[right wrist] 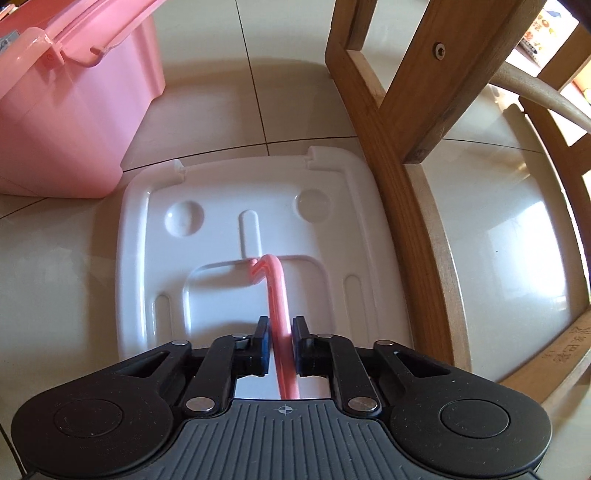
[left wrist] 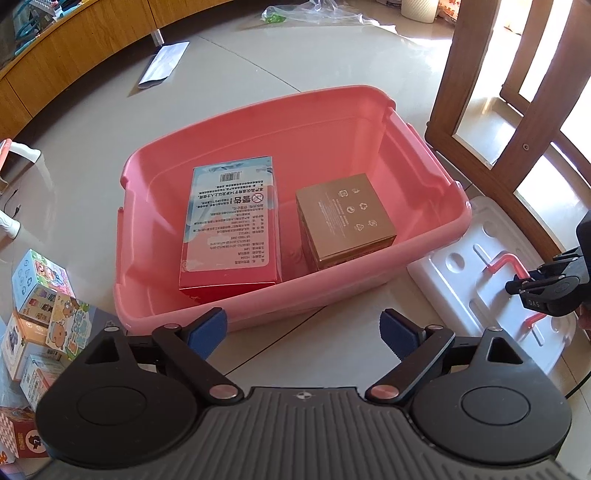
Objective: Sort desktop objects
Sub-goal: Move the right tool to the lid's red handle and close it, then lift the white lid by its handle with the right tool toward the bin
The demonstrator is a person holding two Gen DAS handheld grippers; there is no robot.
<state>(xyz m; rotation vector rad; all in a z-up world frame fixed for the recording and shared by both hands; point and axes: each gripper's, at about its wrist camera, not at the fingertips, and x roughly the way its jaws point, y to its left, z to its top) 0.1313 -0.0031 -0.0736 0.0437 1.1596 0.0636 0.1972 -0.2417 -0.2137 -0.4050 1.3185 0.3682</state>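
The pink storage bin (left wrist: 291, 122) sits on the pale tiled floor (left wrist: 258, 62), open at the top, with two boxes lying inside on its bottom. A tall red and blue printed box (left wrist: 231, 225) lies flat on the left side, its text-covered face up, and a gold box (left wrist: 345, 219) rests to its right, apart from it by a narrow strip of bin floor. Just beside the bin's right end lies the white lid (left wrist: 461, 266), flat on the floor, with a pink handle (left wrist: 508, 263) hinged on its top.

The left gripper (left wrist: 301, 334) hovers in front of the bin's near wall, its blue-padded fingers (left wrist: 207, 330) spread wide with nothing between them. The right gripper (right wrist: 279, 341) is low over the lid; in the right wrist view its fingers are drawn narrow and clamp the pink handle, which rises from the lid and passes between the pads. From the left wrist view the same grip shows at the right edge, the handle lifted off the lid's surface.

At the left edge of the left wrist view a cluster of small cartoon-printed boxes (left wrist: 40, 317) stands stacked on the floor, well apart from the bin. A wooden chair frame (right wrist: 399, 147) stands just beside the lid on its right. Farther back a white envelope (left wrist: 164, 64) and a crumpled clear plastic bag (left wrist: 314, 14) lie on the tiles.
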